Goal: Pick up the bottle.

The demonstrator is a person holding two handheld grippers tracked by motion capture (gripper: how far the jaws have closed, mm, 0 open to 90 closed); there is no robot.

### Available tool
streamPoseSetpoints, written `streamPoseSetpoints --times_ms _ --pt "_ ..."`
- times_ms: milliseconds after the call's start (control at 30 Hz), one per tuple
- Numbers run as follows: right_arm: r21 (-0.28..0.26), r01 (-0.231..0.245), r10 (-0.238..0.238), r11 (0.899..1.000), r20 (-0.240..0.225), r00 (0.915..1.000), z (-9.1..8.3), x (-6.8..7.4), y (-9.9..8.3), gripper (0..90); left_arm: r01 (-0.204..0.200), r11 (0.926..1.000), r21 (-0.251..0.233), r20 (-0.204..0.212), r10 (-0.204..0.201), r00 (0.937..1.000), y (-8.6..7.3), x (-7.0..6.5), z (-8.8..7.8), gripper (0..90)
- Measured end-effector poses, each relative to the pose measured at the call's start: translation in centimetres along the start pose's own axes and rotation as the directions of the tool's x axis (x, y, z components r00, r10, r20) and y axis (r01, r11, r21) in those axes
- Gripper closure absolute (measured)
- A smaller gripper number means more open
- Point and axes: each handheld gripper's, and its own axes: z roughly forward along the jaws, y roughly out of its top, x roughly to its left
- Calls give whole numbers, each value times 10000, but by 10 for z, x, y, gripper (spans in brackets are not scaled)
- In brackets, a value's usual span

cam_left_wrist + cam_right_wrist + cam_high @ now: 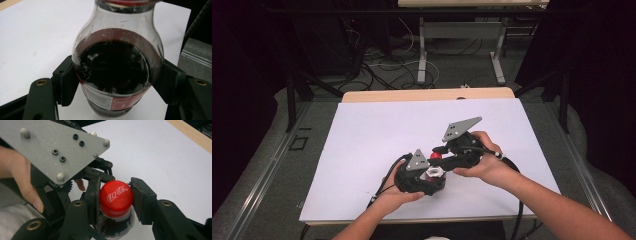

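The left gripper clamps the cola bottle; the right gripper is closed on its red cap. Unscrewing is in hand; next, twist the cap.

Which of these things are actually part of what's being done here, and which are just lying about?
In use:
- cola bottle, clamped by the left gripper
- red cap, pinched by the right gripper
- white sheet, the work surface

Lying about:
- loose cables on the floor
- far table's legs
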Motion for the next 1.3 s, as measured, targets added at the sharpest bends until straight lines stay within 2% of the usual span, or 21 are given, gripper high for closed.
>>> streamPoseSetpoints --times_ms 67,100,200,233,367,400,467,533,600,667,700,733,800,900,933,1067,1100,1167,1233,1267,1300 --pt "53 294 -293 9996 -271 9992 -1 -4 1 613 -82 9999 80 85 81 9999 1 1 -1 300" --pt "59 265 -262 9996 -489 9985 -1 -5 1 613 -51 10000 68 219 49 9997 1 0 -1 300" --pt "270 735 -702 9969 -1071 9918 -2 -10 2 614 -104 9999 -6 206 104 9997 0 -2 0 300" --pt "305 1058 -1012 9939 -1268 9867 -2 -12 3 614 -231 9997 93 330 228 9992 0 -1 -1 300" --pt "189 1633 -1570 9864 -1865 9698 -2 -14 3 614 -302 9995 -36 348 303 9989 0 -3 0 300" --pt "188 1868 -1794 9822 -2003 9632 -2 -16 3 614 -402 9992 70 536 398 9978 0 -2 -2 300" --pt "50 2048 -1988 9788 -2185 9554 -3 -17 3 613 -316 9995 62 648 311 9974 1 -2 -2 300" --pt "36 1903 -1849 9817 -2183 9582 -3 -18 3 611 -304 9995 21 565 303 9979 1 -2 -3 299" --pt "115 1549 -1497 9879 -1946 9694 -4 -17 4 606 -271 9996 45 505 268 9984 2 -2 -3 299" --pt "57 1312 -1283 9913 -1711 9769 -4 -15 4 553 -157 9999 -36 316 158 9994 3 0 -5 299" --pt "-9 1243 -1231 9922 -1460 9816 -4 -12 4 531 -157 9999 -36 316 158 9994 3 0 -5 299" --pt "-68 997 -998 9950 -1225 9874 -3 -8 4 514 -97 9998 -174 68 98 9999 3 2 -5 299" --pt "-149 753 -763 9970 -779 9940 -3 -3 4 514 -91 9998 -159 -114 89 9999 3 3 -6 299" --pt "-238 630 -635 9977 -198 9978 -2 -1 3 524 102 9999 56 -39 -101 9999 3 4 -8 299" --pt "-319 521 -522 9981 3 9986 -2 1 3 532 76 9999 -71 -213 -77 9997 3 5 -7 299" --pt "-524 452 -429 9976 442 9981 -2 5 3 574 243 9996 -115 -263 -246 9994 2 6 -6 300" --pt "-590 520 -487 9969 556 9973 -1 6 3 581 314 9995 50 -219 -313 9993 3 5 -7 300" --pt "-525 405 -368 9978 706 9968 0 8 3 584 254 9997 72 -304 -251 9992 3 6 -7 301" --pt "-446 507 -469 9977 824 9955 1 9 3 599 252 9997 23 -228 -251 9994 2 7 -6 301" --pt "-428 541 -504 9976 836 9952 2 9 3 602 250 9997 50 -218 -248 9995 2 7 -6 301" --pt "-422 560 -532 9975 644 9965 2 8 3 605 238 9997 71 -149 -237 9996 2 7 -6 301"
